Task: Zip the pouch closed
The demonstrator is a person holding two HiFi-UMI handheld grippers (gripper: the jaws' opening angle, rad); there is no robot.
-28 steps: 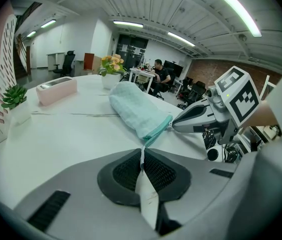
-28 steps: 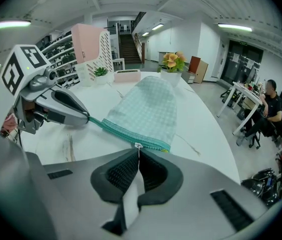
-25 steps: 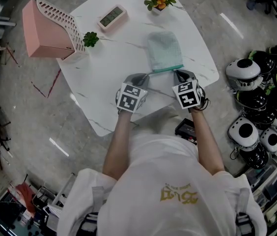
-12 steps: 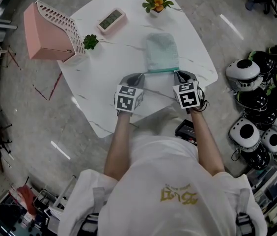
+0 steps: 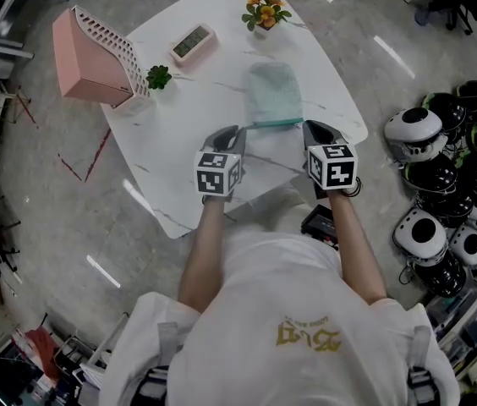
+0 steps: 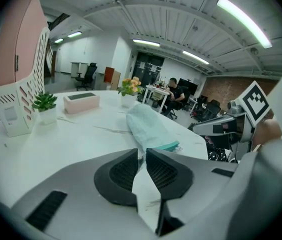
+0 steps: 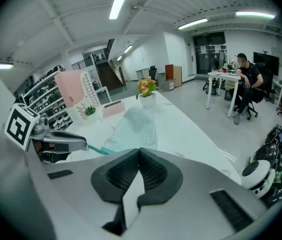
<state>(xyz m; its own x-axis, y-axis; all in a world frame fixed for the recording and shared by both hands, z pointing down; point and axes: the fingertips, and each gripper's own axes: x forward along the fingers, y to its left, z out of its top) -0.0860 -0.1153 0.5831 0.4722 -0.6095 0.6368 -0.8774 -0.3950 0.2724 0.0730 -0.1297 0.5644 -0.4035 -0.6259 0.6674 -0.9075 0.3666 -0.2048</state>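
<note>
The pale green pouch (image 5: 274,94) lies flat on the white table (image 5: 179,155), its teal zipper edge (image 5: 274,123) nearest me. Neither gripper touches it. My left gripper (image 5: 232,135) hovers above the table just left of the zipper edge. Its jaws are opening and nothing is between them. In the left gripper view the pouch (image 6: 148,125) lies beyond the left gripper (image 6: 142,153). My right gripper (image 5: 313,128) hangs off the zipper's right end, shut and empty. In the right gripper view the pouch (image 7: 133,129) lies ahead of the right gripper (image 7: 139,151).
A pink file holder (image 5: 95,53), a small green plant (image 5: 158,76), a pink clock (image 5: 192,42) and a flower pot (image 5: 261,8) stand along the table's far side. Several helmets (image 5: 441,184) lie on the floor to the right.
Both grippers have lifted up and back from the ends of the pouch's zipper edge. The left jaws have parted. The pouch stays on the table.
</note>
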